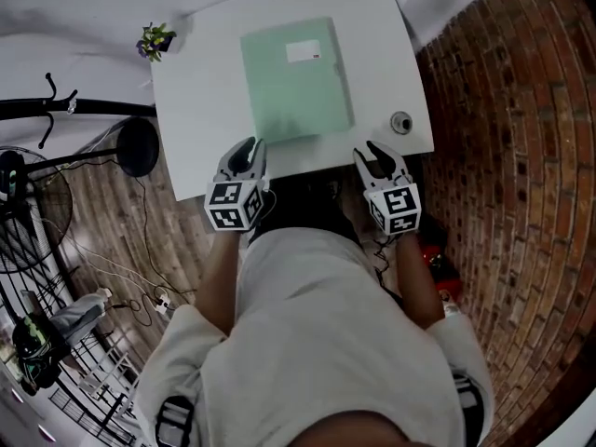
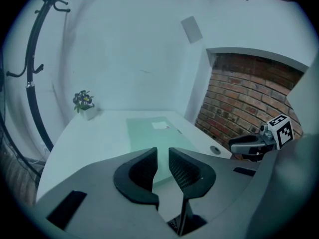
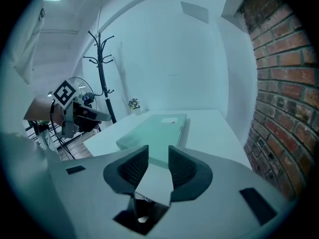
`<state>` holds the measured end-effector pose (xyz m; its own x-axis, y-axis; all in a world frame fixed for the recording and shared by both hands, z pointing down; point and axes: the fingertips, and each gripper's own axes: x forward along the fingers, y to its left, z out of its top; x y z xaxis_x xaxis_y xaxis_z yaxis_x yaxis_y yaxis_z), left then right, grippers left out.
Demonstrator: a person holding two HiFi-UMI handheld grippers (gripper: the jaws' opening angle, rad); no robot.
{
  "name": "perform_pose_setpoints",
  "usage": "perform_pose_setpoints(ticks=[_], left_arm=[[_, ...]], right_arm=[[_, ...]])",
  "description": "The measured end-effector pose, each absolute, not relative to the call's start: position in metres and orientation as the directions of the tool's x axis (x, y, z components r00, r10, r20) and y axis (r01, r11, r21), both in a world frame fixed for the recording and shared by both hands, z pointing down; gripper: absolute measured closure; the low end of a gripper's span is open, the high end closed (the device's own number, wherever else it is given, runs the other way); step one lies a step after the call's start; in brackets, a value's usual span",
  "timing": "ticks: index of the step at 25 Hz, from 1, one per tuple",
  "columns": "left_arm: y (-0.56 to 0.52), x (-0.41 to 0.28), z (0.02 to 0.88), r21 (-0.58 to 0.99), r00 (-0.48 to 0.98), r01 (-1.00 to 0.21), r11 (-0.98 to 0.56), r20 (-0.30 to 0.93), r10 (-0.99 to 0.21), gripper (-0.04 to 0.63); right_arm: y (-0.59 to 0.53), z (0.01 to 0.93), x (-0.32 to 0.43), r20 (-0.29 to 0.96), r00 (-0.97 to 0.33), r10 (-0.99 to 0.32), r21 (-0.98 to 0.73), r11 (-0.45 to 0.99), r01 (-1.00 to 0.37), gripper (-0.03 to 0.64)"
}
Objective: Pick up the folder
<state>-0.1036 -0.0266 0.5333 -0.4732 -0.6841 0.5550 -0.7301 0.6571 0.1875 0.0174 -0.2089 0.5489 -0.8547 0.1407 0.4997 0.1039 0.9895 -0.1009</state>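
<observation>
A pale green folder [image 1: 293, 82] with a white label lies flat on the white table [image 1: 196, 101], its near edge close to the table's front edge. My left gripper [image 1: 248, 151] hovers at the folder's near left corner, jaws a narrow gap apart with nothing between them. My right gripper [image 1: 377, 156] hangs off the folder's near right corner, open wider and empty. In the left gripper view the folder [image 2: 154, 132] lies just beyond the left gripper [image 2: 163, 153]. In the right gripper view the folder [image 3: 159, 128] lies ahead of the right gripper [image 3: 158, 151].
A small potted plant [image 1: 155, 40] stands at the table's far left corner. A round cable grommet [image 1: 401, 122] sits right of the folder. A brick wall [image 1: 512, 156] runs along the right. A coat stand [image 1: 56, 108] and a fan [image 1: 28, 203] stand at left.
</observation>
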Motion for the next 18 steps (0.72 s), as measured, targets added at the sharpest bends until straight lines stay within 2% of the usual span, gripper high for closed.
perform_pose_setpoints(ticks=[18], left_arm=[[-0.022,-0.139,0.585,0.339,-0.401,-0.614,0.713,0.645,-0.651,0.518]], right_arm=[[-0.213,0.585,-0.031,0.572,-0.798,0.191,-0.231,0.971,0.067,0.459]])
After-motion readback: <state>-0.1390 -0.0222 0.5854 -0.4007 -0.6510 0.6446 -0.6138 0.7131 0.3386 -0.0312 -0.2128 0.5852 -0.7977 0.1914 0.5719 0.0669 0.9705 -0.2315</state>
